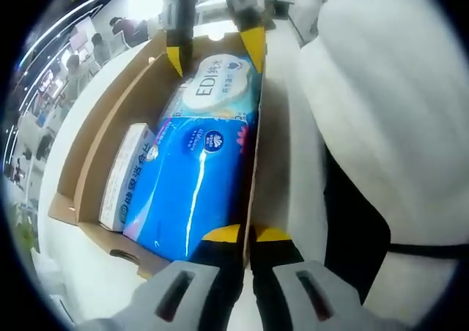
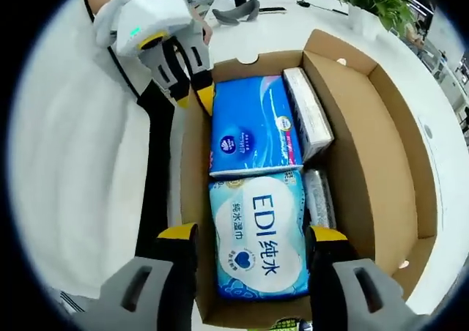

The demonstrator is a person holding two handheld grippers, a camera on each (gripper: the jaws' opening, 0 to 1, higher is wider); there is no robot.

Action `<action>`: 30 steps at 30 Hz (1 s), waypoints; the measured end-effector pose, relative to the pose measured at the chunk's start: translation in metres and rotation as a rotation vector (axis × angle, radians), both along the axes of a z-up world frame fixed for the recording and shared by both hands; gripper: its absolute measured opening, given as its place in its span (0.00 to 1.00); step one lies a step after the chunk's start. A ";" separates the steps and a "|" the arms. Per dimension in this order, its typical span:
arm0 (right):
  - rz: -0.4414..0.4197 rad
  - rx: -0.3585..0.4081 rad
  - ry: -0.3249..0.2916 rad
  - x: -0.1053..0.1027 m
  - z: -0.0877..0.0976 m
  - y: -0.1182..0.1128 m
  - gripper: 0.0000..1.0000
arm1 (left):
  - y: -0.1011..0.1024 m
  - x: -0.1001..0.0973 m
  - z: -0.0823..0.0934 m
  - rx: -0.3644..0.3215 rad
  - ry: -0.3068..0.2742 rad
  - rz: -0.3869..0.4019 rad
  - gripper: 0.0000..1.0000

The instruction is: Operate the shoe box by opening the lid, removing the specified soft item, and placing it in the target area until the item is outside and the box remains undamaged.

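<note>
In the left gripper view, the open brown cardboard shoe box [image 1: 88, 137] runs from lower centre up toward the top of the frame, its lid already folded back at the left. Inside lie a bright blue plastic pack of tissues [image 1: 194, 192] in the middle, a pale blue and white soft pack of wet wipes printed "EDI" [image 1: 220, 86] above it, and a narrow white carton with blue lettering [image 1: 126, 173] along the left side. The left gripper [image 1: 246, 234], yellow-tipped, sits at bottom centre with its jaws nearly together across the box's right wall, one tip inside and one outside; I judge it is pinching that wall to steady the box. A person's white sleeve [image 1: 388, 104] takes up the right side.

In the right gripper view, the shoe box [image 2: 366, 148] occupies the centre on a white table [image 2: 293, 23], with the wet wipes pack [image 2: 256, 243] at lower centre, the blue tissue pack [image 2: 253, 122] above it and the white carton [image 2: 308, 111] at its right. The right gripper [image 2: 253, 233] rises from the bottom, jaws spread wide, one tip on each long side of the wet wipes pack, apparently not yet squeezing it. This straddle suits lifting the soft pack out. The left gripper [image 2: 199, 93] shows at upper left on the box wall.
</note>
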State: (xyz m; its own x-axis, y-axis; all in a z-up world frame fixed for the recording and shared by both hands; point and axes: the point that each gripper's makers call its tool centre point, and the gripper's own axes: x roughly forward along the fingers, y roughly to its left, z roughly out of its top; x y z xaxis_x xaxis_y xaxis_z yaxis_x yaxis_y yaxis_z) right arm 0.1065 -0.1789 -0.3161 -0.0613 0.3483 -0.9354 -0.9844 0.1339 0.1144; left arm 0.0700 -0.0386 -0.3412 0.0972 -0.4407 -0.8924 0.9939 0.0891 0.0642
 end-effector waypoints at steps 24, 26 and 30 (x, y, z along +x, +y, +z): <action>0.022 -0.002 -0.010 0.009 -0.025 0.000 0.55 | 0.000 0.001 0.000 -0.002 -0.004 -0.004 0.03; 0.024 -0.002 -0.005 0.009 -0.026 -0.001 0.56 | 0.000 0.001 0.000 -0.001 -0.002 -0.005 0.03; -0.014 -0.053 0.017 0.008 -0.035 -0.001 0.60 | 0.000 0.001 0.000 -0.002 -0.005 -0.005 0.03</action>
State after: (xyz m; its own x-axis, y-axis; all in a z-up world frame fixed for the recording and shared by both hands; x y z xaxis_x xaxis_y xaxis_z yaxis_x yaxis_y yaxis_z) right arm 0.1147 -0.1800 -0.3514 -0.0729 0.2995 -0.9513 -0.9804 0.1536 0.1234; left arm 0.0711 -0.0388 -0.3410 0.0993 -0.4434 -0.8908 0.9940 0.0845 0.0688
